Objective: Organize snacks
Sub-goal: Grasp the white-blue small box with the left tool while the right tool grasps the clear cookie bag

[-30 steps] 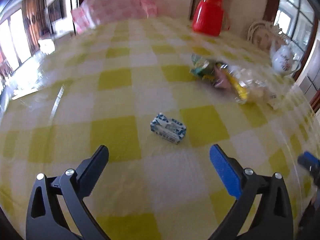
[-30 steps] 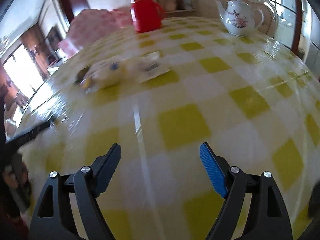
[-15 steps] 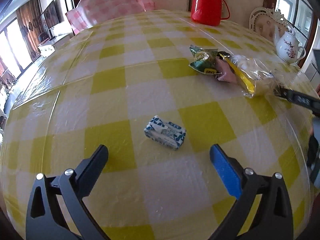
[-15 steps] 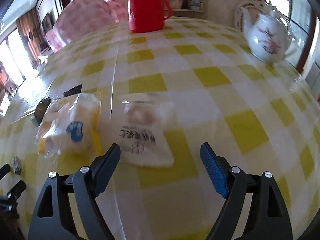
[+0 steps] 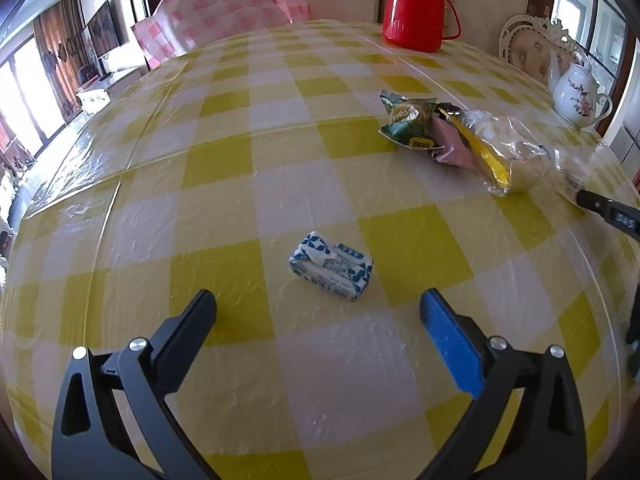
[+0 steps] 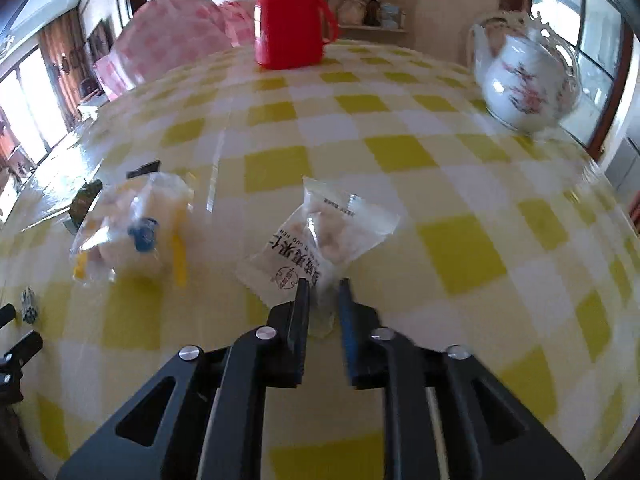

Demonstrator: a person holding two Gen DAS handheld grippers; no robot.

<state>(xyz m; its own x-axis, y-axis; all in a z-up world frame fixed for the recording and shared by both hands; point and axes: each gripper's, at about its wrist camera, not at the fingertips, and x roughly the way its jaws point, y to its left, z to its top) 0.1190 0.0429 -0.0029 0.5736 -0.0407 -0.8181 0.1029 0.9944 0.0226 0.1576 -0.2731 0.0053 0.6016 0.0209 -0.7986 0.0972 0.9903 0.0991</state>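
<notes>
The right gripper [image 6: 323, 300] is closing its fingers on the white snack packet [image 6: 316, 236], right of the yellow-trimmed bag [image 6: 132, 232]. The left gripper [image 5: 318, 312] gapes near the blue-white candy [image 5: 331, 270], well left of that bag, bare table [image 5: 240, 184] around it.

- Yellow-and-white checked cloth [image 5: 280, 168] on desk
- Red flask [image 5: 414, 8]
- Blue-and-white patterned wrapper [image 5: 331, 270]
- White teapot [image 6: 528, 84], pink flowers
- Pink checked cushion [image 5: 224, 12]
</notes>
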